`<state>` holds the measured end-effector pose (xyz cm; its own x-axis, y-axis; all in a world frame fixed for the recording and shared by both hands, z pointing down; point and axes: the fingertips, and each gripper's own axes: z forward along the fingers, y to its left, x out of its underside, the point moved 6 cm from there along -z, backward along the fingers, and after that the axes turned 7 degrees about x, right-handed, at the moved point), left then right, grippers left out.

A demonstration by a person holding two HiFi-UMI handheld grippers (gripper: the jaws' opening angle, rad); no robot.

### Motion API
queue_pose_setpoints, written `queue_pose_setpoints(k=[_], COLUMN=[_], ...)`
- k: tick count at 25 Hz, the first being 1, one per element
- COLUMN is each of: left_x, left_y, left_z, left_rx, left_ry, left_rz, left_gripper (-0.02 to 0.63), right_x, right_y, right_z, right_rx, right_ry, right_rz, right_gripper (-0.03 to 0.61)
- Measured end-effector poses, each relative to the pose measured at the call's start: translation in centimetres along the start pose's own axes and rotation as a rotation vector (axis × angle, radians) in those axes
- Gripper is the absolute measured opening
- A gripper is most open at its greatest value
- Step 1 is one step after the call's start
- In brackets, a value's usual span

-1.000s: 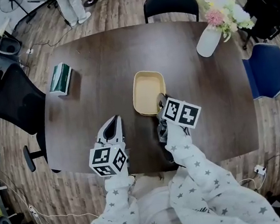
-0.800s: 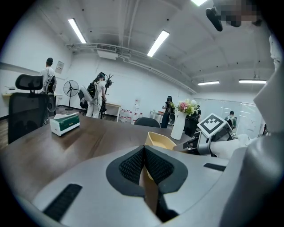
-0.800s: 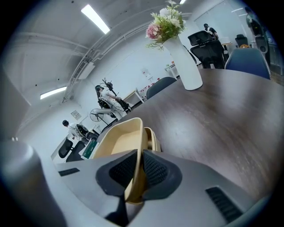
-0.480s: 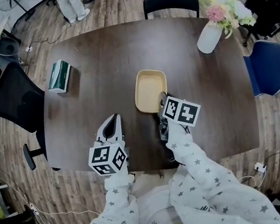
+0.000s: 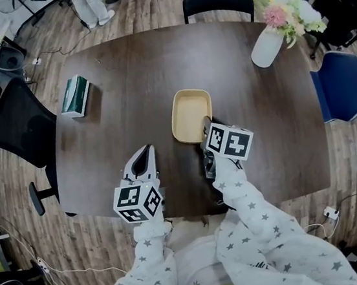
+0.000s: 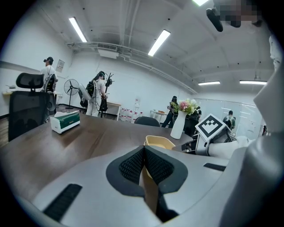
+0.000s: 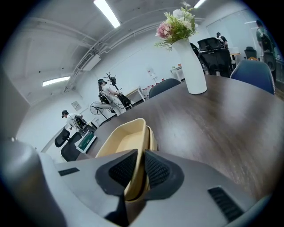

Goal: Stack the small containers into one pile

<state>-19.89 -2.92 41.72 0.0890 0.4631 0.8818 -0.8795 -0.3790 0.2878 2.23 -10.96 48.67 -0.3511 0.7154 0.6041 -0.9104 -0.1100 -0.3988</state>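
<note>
A beige oblong container [image 5: 190,115] stands at the middle of the dark table [image 5: 125,80]. In the right gripper view it [image 7: 124,139] shows two rims close together, like one container nested in another. My right gripper [image 5: 206,130] is at its near right corner, and the jaws [image 7: 138,166] are shut on the rim, one pad inside and one outside. Left of that, near the table's front edge, my left gripper [image 5: 143,157] is shut with nothing in it [image 6: 143,148]. From there the container [image 6: 159,142] shows just beyond the pads.
A green tissue box [image 5: 77,98] lies at the table's far left. A white vase with flowers [image 5: 267,45] stands at the far right. A black chair [image 5: 216,0] sits behind the table, an office chair [image 5: 20,127] on the left and a blue chair [image 5: 338,88] on the right.
My right gripper has rolled a little while staying on the container's rim. The left gripper has kept still.
</note>
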Motion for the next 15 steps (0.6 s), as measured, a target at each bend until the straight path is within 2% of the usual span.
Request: queue_pose_setpoints(k=[5,11,15], left_x=[0.1,0.34,0.31], left_y=[-0.17,-0.61,-0.9], left_z=[0.21,0.46,0.64], left_rx=[0.006,0.014,0.017], left_ry=[0.001,0.0,-0.003], left_rz=[0.0,0.004,0.009], left_gripper=[0.025,0.025,0.025], right_x=[0.05,0.23,0.01], right_y=[0.38,0.79,0.69], right_z=[0.15,0.06,-0.07], right_rx=[-0.033,-0.053,-0.07], right_ry=[0.005,-0.009,-0.022], right_rz=[-0.033,-0.074,-0.073], right_gripper=[0.055,0.14,0.153])
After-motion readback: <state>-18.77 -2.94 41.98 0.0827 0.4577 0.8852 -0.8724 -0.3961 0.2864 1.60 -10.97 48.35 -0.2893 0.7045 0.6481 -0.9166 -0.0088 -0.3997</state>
